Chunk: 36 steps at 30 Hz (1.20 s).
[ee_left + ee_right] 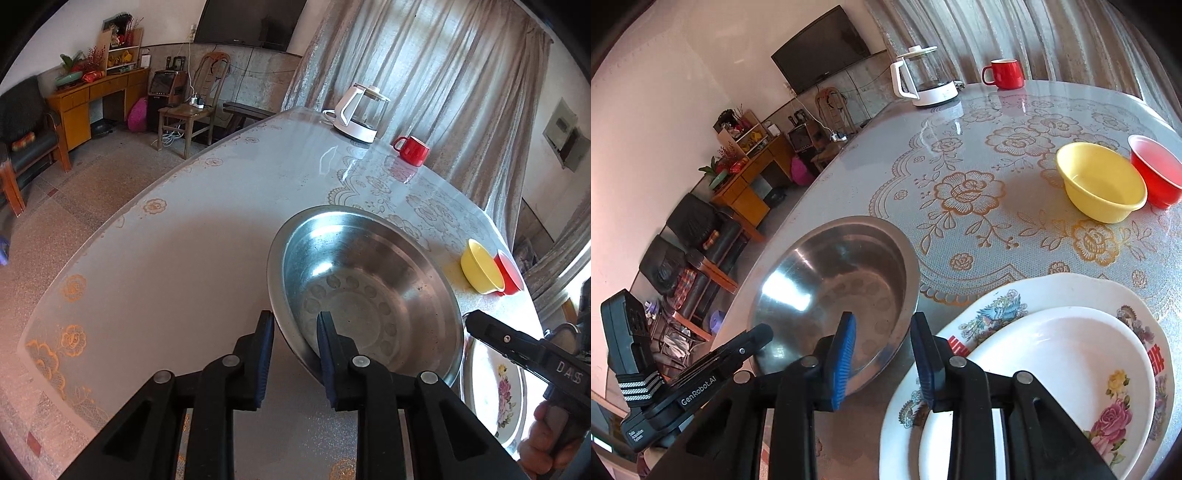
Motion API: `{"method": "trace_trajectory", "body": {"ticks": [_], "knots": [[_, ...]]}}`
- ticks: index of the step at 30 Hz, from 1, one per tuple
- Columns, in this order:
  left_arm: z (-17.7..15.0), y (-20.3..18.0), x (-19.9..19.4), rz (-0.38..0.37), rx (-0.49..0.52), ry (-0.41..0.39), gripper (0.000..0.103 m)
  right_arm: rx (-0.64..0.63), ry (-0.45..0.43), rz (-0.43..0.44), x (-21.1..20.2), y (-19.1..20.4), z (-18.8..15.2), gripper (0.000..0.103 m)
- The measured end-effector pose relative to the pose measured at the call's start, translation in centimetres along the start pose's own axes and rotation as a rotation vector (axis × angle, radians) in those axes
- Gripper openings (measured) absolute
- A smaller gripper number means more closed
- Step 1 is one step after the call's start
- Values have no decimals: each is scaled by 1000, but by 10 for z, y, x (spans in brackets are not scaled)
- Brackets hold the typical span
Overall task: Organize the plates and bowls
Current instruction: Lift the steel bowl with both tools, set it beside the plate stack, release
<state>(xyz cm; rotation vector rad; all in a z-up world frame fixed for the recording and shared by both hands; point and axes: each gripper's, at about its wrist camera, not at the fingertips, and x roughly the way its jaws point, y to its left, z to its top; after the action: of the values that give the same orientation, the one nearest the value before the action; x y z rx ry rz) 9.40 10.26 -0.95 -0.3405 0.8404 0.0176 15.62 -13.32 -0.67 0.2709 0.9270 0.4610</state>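
Note:
A wide steel bowl [369,291] [834,280] rests on the round table [166,258]. My left gripper [295,319] straddles its near rim, one finger outside and one inside, jaws slightly apart and not pressing. My right gripper [882,321] straddles the opposite rim the same way, open. A white plate [1063,354] lies on a floral plate [1034,299] [495,387] just right of the steel bowl. Farther back, a yellow bowl [1100,184] [480,271] and a red bowl [1156,173] [511,273] stand touching.
A white kettle [360,114] [923,81] and a red mug [412,149] [1004,74] stand at the table's far edge. A person's hand [543,443] holds the right gripper. Chairs, a wooden desk [96,96] and a wall television stand beyond the table.

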Motion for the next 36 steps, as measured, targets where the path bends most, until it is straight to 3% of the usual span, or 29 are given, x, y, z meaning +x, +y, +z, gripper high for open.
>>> {"method": "trace_trajectory", "body": {"ticks": [14,18,28,36], "knots": [[11,-6,-18,100,70,-83,31,119,-110,-21,-53,-50,-11,40],[17,-20,-27,62,92,-107,42,167,-137,-38,-65,-70,-14,41],[32,-88,-32,-26,232,-138,42,252,-167,-63,-80,-104,-14,44],[33,-154,-12,-105,364,-66,42,314,-178,-87,-87,-130,-14,44]]}}
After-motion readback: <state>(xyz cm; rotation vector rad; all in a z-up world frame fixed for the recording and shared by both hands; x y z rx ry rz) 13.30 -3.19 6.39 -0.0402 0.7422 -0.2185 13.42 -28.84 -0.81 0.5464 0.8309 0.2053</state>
